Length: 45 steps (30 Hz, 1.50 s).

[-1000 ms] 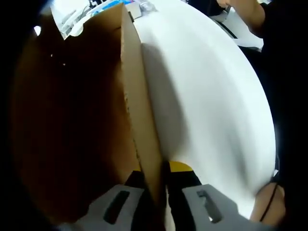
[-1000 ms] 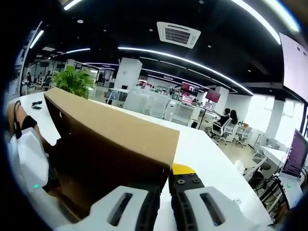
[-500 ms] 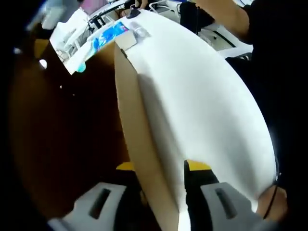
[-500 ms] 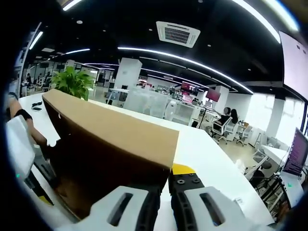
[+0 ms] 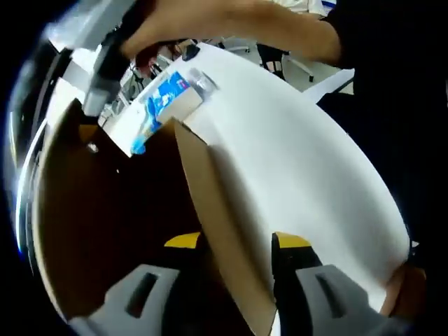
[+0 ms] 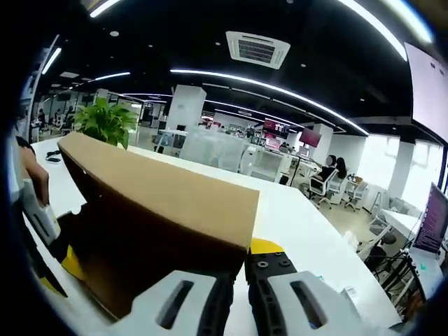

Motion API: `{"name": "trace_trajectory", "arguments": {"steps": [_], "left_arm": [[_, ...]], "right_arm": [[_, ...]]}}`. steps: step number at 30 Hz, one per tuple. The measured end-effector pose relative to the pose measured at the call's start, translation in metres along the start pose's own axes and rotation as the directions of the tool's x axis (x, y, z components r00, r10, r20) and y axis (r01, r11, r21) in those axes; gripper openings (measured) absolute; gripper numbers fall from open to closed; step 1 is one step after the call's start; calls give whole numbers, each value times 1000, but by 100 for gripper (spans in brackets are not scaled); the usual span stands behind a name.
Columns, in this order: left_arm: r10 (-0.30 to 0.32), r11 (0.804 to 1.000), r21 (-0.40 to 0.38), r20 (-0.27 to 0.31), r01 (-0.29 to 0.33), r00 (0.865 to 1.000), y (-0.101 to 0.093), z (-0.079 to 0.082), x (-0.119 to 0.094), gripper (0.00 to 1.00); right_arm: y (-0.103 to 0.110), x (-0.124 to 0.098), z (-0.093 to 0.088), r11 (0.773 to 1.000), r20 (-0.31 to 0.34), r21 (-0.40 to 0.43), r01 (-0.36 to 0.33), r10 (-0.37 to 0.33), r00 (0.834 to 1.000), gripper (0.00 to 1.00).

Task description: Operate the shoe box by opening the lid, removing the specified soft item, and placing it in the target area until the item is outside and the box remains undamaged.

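Observation:
The brown cardboard shoe box lid (image 6: 161, 199) stands raised, its inner face dark in the left gripper view. My right gripper (image 6: 238, 264) is shut on the lid's edge, with a yellow pad beside the cardboard. My left gripper (image 5: 236, 242) is open, its two yellow-tipped jaws on either side of the lid's thin edge (image 5: 213, 217) without pinching it. In the right gripper view, the left gripper (image 6: 43, 222) shows at the far left, beside the lid. A hand holds the blurred right gripper (image 5: 105, 49) at the lid's far corner. What lies inside the box is hidden.
The white table (image 5: 301, 161) runs along the right of the lid. A white and blue packet (image 5: 159, 105) lies at the lid's far corner. A person in dark clothes (image 5: 378, 63) stands at the table's edge. Behind are a green plant (image 6: 105, 119), desks and chairs.
My left gripper was shut on the lid's edge a second ago; its jaws have since opened and let go. The right gripper stays shut on the lid.

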State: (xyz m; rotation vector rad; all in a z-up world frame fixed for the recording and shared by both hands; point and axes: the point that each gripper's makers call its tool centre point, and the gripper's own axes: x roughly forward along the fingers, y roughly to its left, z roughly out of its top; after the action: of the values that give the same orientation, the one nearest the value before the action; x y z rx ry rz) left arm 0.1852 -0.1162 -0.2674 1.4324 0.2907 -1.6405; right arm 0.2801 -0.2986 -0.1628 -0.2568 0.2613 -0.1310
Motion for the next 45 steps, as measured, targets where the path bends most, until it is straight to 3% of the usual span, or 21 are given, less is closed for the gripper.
{"name": "trace_trajectory", "arguments": {"steps": [4,10,14,17,21,23,29,34,39,42,43,45], "left_arm": [[44,999,20,59,-45,997,1,12,-16,41],[100,993,46,99,-105,990,1,21,-32,43],[135,987,57,181,-147,974,1,34,-48,44],[135,984,73,268,-160,954,-3,45,-63,48],[150,984,54,276,-172,949,-2,41,-79,51],[198,973,58,284,-222,938,6,38,-89,51],[249,966,-8,317,-259,915,19,27,-117,55],[348,937,-111,198,-332,916,48,-6,-135,57],[364,925,-188,194,-330,911,74,-12,-153,57],[339,911,-291,129,-291,932,81,-24,-151,58],[344,910,-282,102,-305,933,87,-28,-150,57],[390,898,-242,48,-368,920,100,-37,-151,58]], "right_arm": [[0,4,-1,1000,2,-12,5,-5,1000,2],[-1,5,-2,1000,13,-6,-2,2,1000,2],[-1,6,-2,1000,20,7,-12,12,1000,2],[-1,6,-2,1000,22,5,-16,16,1000,2],[-2,7,-1,1000,25,9,-22,22,999,2],[-2,7,-2,1000,29,11,-29,29,999,2],[-2,5,-3,999,39,13,-44,43,998,2],[-2,5,-3,999,46,17,-50,49,998,2],[-2,7,-4,998,49,15,-54,53,997,2],[-2,8,-5,998,49,20,-61,60,997,2],[-2,8,-5,998,48,22,-64,63,997,2],[-1,8,-5,997,50,29,-70,68,996,2]]}}
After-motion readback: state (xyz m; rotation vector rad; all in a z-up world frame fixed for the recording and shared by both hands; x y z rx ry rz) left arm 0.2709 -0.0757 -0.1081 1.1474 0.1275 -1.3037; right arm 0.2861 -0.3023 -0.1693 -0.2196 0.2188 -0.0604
